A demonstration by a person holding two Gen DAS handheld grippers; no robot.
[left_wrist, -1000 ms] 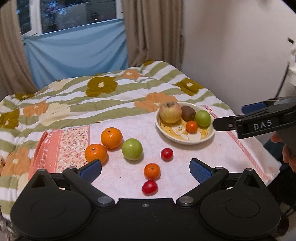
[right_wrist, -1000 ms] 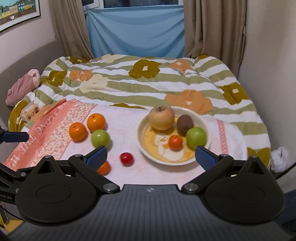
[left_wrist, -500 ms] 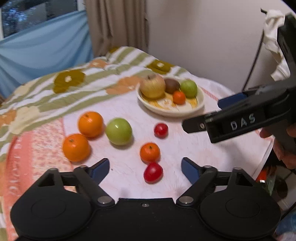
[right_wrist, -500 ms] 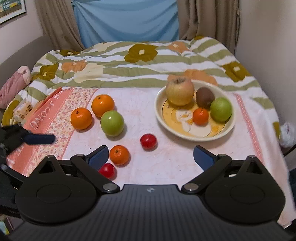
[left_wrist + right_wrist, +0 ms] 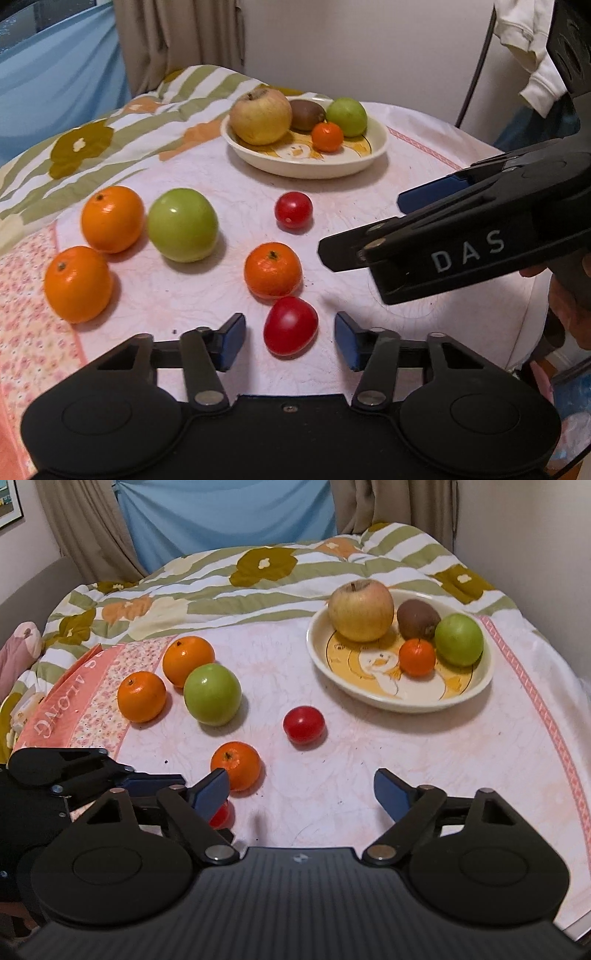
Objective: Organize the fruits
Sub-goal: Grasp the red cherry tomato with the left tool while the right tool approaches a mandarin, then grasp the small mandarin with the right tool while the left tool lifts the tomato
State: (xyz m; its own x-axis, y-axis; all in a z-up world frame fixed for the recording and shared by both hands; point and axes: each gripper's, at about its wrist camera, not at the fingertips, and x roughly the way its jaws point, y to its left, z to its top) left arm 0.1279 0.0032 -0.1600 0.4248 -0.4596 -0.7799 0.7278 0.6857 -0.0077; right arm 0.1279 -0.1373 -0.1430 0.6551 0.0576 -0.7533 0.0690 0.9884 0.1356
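My left gripper (image 5: 290, 339) is open, its blue pads either side of a red tomato (image 5: 290, 325) on the pink cloth, not touching it. Beyond it lie a small mandarin (image 5: 272, 270), a second tomato (image 5: 293, 210), a green apple (image 5: 183, 229) and two oranges (image 5: 112, 218) (image 5: 77, 283). A cream bowl (image 5: 373, 155) holds a yellow apple, a kiwi, a mandarin and a green apple. My right gripper (image 5: 301, 794) is open and empty, low over the cloth, with the second tomato (image 5: 304, 724) and bowl (image 5: 476, 686) ahead. It shows at the right in the left wrist view (image 5: 406, 229).
The fruit lies on a pink cloth (image 5: 369, 768) over a green-striped floral quilt (image 5: 258, 572). A wall stands to the right and a blue sheet and curtains at the back. White clothing (image 5: 532, 66) hangs at the far right.
My left gripper has dropped and moved forward until the near red tomato sits between its pads. My right gripper has moved forward and lower over the cloth.
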